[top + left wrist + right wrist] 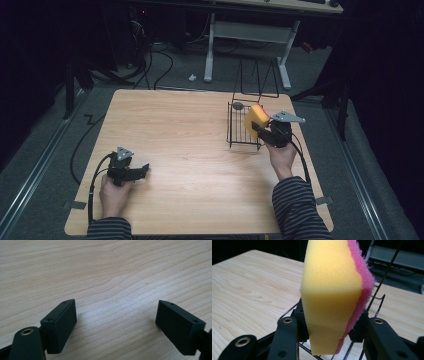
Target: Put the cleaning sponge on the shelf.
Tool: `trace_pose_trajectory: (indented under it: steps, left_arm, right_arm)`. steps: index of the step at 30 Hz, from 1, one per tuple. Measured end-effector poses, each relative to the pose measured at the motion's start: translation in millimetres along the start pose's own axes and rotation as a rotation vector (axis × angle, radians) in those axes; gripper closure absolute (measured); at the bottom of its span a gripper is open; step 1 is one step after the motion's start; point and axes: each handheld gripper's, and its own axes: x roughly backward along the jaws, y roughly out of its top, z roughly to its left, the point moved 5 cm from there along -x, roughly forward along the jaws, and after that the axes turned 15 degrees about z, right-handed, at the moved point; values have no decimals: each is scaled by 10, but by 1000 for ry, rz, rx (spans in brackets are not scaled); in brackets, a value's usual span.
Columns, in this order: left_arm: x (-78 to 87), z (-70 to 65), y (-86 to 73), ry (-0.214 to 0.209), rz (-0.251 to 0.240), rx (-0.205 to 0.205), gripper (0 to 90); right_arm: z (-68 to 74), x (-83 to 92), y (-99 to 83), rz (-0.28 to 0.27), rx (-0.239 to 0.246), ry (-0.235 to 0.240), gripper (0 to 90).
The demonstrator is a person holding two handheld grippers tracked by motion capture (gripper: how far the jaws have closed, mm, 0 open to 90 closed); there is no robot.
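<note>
- Right gripper view puts the sponge [332,295] close up: yellow foam with a pink scouring layer on one face, pinched between the two jaws of the right gripper [329,326], which are drawn in tight on it.
- From the high view the sponge [256,120] is held up in the air at the near side of the wire rack [241,131], on the right half of the worktop [185,150]. I cannot tell whether it touches the wires.
- It looks very light and soft. The foam waists in where the jaws bite, so a hard squeeze would only crush it; a modest grip should do.
- The jaws press on the two broad faces, near the lower end, leaving most of the sponge standing free above. That seems a sound hold, though the free part may flop or bend if it catches a wire.
- The pink side looks rough and should not slip; the yellow foam is grippy too.
- Left gripper [129,170] rests low at the near left of the worktop, jaws wide apart with nothing between them but bare wood.
</note>
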Motion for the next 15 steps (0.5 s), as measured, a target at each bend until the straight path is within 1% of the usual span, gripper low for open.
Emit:
trace_pose_trajectory:
  steps: [2, 3, 4, 10, 11, 15]
  left_arm:
    - [0, 0, 0, 0, 0, 0, 176]
    - [0, 0, 0, 0, 0, 0, 176]
    - [0, 0, 0, 0, 0, 0, 176]
    - [0, 0, 0, 0, 0, 0, 176]
    - [0, 0, 0, 0, 0, 0, 176]
    - [0, 0, 0, 0, 0, 0, 176]
  right_arm:
    - [-23, -73, 6, 17, -6, 1, 612]
    - [-23, -73, 6, 17, -6, 1, 612]
    - [-25, -91, 4, 23, -16, 1, 612]
    - [-13, -196, 44, 31, 1, -7, 611]
    - [-10, -237, 67, 39, 2, -12, 612]
    - [-13, -305, 103, 43, 2, -14, 611]
